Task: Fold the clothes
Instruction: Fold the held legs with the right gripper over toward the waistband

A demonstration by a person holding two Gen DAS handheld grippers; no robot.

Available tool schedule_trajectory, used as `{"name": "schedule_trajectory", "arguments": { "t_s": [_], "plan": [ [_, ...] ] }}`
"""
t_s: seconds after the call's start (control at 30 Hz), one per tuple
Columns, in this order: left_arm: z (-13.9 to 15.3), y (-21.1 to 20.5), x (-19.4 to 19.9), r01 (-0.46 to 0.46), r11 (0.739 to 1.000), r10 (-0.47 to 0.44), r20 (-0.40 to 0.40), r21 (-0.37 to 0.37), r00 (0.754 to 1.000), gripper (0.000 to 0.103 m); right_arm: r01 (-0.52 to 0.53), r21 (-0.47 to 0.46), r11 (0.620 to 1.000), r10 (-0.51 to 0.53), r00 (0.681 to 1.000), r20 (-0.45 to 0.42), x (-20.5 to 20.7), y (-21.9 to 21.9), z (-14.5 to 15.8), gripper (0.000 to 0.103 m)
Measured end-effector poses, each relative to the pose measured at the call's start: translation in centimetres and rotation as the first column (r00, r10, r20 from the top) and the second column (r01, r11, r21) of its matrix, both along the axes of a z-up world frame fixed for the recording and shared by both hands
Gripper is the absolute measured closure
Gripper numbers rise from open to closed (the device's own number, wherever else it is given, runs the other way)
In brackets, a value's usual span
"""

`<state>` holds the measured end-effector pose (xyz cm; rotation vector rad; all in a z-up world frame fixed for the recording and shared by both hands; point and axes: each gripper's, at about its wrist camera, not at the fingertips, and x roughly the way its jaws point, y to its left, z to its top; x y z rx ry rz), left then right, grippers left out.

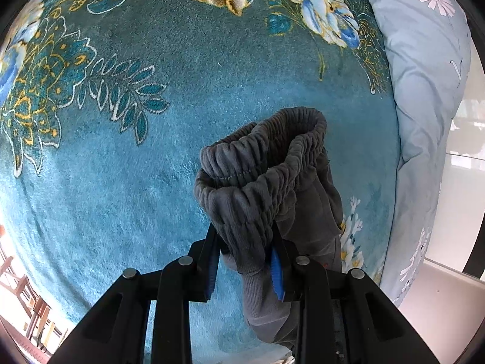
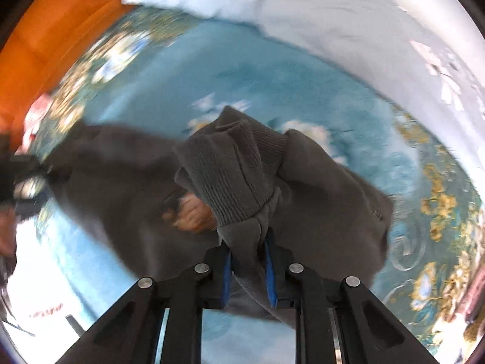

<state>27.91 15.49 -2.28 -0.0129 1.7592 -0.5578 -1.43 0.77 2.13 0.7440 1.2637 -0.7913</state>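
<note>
Grey trousers point(image 1: 260, 182): soft matt fleece, ribbed gathered waistband. Blanket point(image 1: 136, 182): plush teal pile. Quilt point(image 1: 424, 75): smooth cotton. Matt black plastic grippers, ridged blue pads point(image 1: 277, 273).

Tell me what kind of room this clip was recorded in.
Probably a bedroom: a teal floral plush blanket covers a bed-like surface, a pale blue daisy-print quilt is bunched along its edge, and grey sweatpants are being folded there.

The grey trousers point(image 1: 266, 188) are of soft, fleecy cloth with a gathered elastic waistband point(image 1: 260, 157) that stands open in a rumpled ring. That waistband end is bunched and lifted, with cloth hanging down below it. In the right wrist view, a ribbed knit cuff point(image 2: 233, 176) at a leg end is folded over on itself and raised, while the rest of the dark grey cloth spreads out loosely, creased, to both sides.
</note>
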Motion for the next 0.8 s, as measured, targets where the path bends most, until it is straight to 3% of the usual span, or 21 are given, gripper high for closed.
{"name": "schedule_trajectory", "arguments": {
  "t_s": [0.13, 0.2, 0.23, 0.3, 0.37, 0.43, 0.53, 0.63, 0.8],
  "plan": [
    [0.7, -0.5, -0.3, 0.034, 0.999, -0.034, 0.013, 0.002, 0.999, 0.073, -0.096, 0.088, 0.992, 0.098, 0.995, -0.017, 2.5, 2.5, -2.6, 0.079],
    [1.3, -0.9, -0.6, 0.063, 0.998, -0.063, 0.037, 0.004, 0.997, 0.073, -0.097, 0.121, 0.988, 0.099, 0.995, -0.011, 2.6, 2.2, -2.9, 0.073],
    [1.6, -1.1, -0.9, 0.075, 0.997, -0.076, 0.053, 0.006, 0.996, 0.073, -0.092, 0.127, 0.988, 0.090, 0.996, 0.021, 2.4, 1.9, -2.3, 0.061],
    [2.4, -1.6, -1.5, 0.102, 0.995, -0.102, 0.091, 0.008, 0.991, 0.074, -0.076, 0.127, 0.989, 0.065, 0.994, 0.092, 1.6, 1.1, -0.5, 0.049],
    [3.9, -2.5, -2.6, 0.155, 0.988, -0.155, 0.162, 0.011, 0.975, 0.076, -0.037, 0.095, 0.995, 0.025, 0.992, 0.124, 0.5, 0.3, 1.5, 0.047],
    [5.4, -3.9, -3.8, 0.242, 0.970, -0.240, 0.239, 0.021, 0.941, 0.077, 0.035, 0.061, 0.998, -0.043, 0.990, 0.137, -1.1, -0.6, 3.3, 0.045],
    [8.8, -5.7, -7.1, 0.432, 0.900, -0.421, 0.382, 0.062, 0.822, 0.077, 0.182, 0.046, 0.982, -0.187, 0.970, 0.156, -4.6, -1.6, 5.0, 0.045],
    [12.8, -7.5, -12.0, 0.606, 0.790, -0.561, 0.508, 0.093, 0.654, 0.077, 0.291, 0.040, 0.956, -0.293, 0.944, 0.152, -8.2, -2.0, 5.7, 0.045],
    [17.0, -9.5, -20.8, 0.789, 0.596, -0.672, 0.629, 0.149, 0.390, 0.077, 0.419, 0.053, 0.906, -0.422, 0.895, 0.144, -13.7, -0.5, 5.9, 0.045]
  ]
}}
